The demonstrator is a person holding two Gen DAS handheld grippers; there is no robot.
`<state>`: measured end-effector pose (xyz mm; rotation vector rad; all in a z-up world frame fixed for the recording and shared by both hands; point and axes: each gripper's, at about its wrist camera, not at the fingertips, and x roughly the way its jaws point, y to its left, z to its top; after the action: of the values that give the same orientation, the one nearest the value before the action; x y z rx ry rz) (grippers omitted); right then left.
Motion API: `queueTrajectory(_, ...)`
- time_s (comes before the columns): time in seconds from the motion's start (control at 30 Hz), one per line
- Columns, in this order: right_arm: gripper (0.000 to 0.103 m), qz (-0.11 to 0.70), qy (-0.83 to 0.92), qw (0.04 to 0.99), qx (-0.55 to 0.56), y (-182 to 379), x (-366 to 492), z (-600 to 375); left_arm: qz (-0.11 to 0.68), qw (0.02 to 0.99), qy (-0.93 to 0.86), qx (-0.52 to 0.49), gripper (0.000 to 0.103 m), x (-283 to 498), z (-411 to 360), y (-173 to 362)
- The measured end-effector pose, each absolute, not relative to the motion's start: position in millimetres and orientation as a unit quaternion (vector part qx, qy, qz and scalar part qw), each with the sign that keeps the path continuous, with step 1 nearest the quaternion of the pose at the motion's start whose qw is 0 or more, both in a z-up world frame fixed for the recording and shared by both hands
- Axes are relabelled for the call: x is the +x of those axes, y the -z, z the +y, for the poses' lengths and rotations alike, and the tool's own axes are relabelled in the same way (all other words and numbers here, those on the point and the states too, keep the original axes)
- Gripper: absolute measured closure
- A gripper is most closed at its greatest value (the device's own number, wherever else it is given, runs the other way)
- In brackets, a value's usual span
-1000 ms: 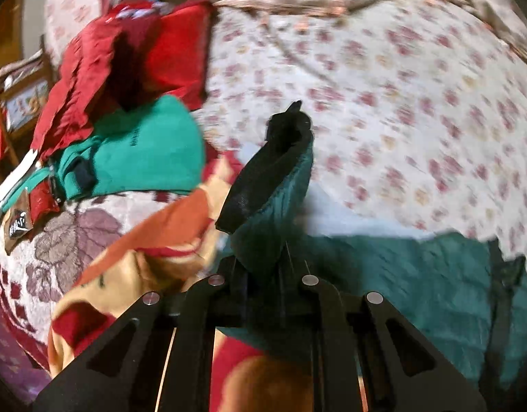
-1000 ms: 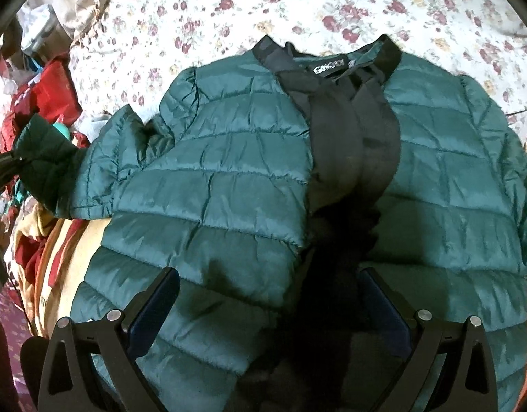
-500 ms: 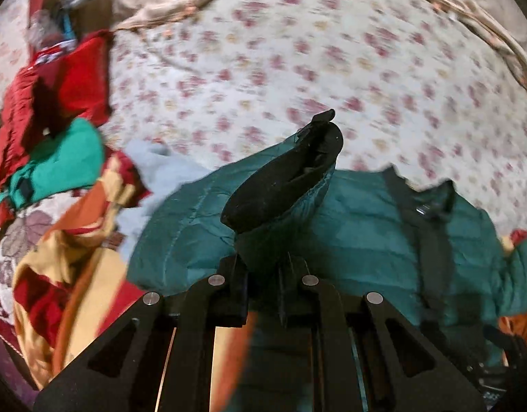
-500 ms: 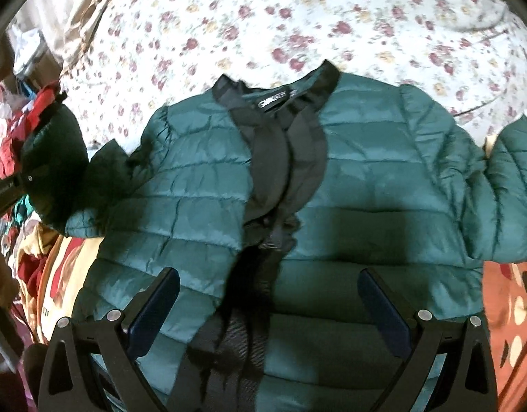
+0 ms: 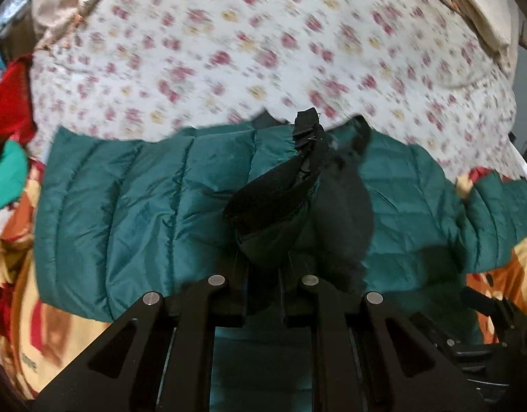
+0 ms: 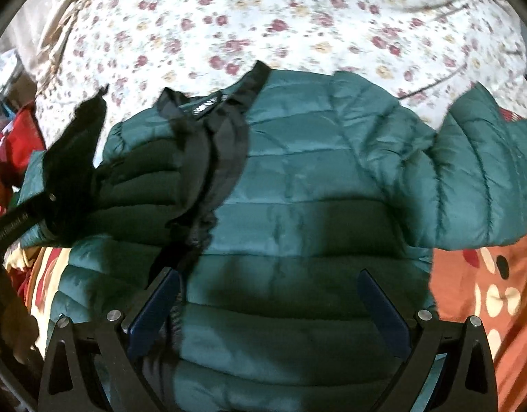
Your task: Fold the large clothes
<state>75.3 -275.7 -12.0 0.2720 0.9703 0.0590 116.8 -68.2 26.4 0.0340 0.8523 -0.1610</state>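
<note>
The sleeve cuff (image 5: 280,202) is clamped by the left gripper (image 5: 263,267) over the green puffer jacket (image 6: 298,206), likely for folding inward; the right gripper (image 6: 267,309) is held spread, empty.

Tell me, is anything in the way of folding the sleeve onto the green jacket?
Nothing visible is. The left gripper holds the sleeve cuff above the green jacket, whose front is bare. The right gripper hovers open over the hem.

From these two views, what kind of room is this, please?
Probably a bedroom at home: a floral bedsheet covers a wide soft surface, a green jacket lies on it, and red clothes are piled beside.
</note>
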Motion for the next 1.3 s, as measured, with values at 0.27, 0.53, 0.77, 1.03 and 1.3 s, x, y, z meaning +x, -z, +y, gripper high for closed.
queueTrajectory(0.27,0.000,0.476,-0.011,0.867,0.144,23.6,73.7,-297.5,0.453,0.885,0.097,0.036,0.091,119.8,-101.1,16.8)
queueTrajectory(0.53,0.000,0.476,-0.013,0.867,0.144,22.0,69.0,-295.3,0.487,0.860,0.148,0.028,0.048,115.3,-99.4,35.5)
queueTrajectory(0.77,0.000,0.462,-0.035,0.873,0.149,6.5,72.6,-277.7,0.459,0.874,0.158,0.003,0.034,81.7,-49.5,-14.5)
queueTrajectory(1.03,0.000,0.462,-0.105,0.868,0.151,8.4,104.9,-224.7,0.423,0.903,0.068,-0.018,0.034,72.2,32.1,-42.1)
queueTrajectory(1.3,0.024,0.487,-0.120,0.853,0.142,40.4,148.0,-187.0,0.438,0.897,0.018,-0.059,0.034,87.0,74.1,-22.3)
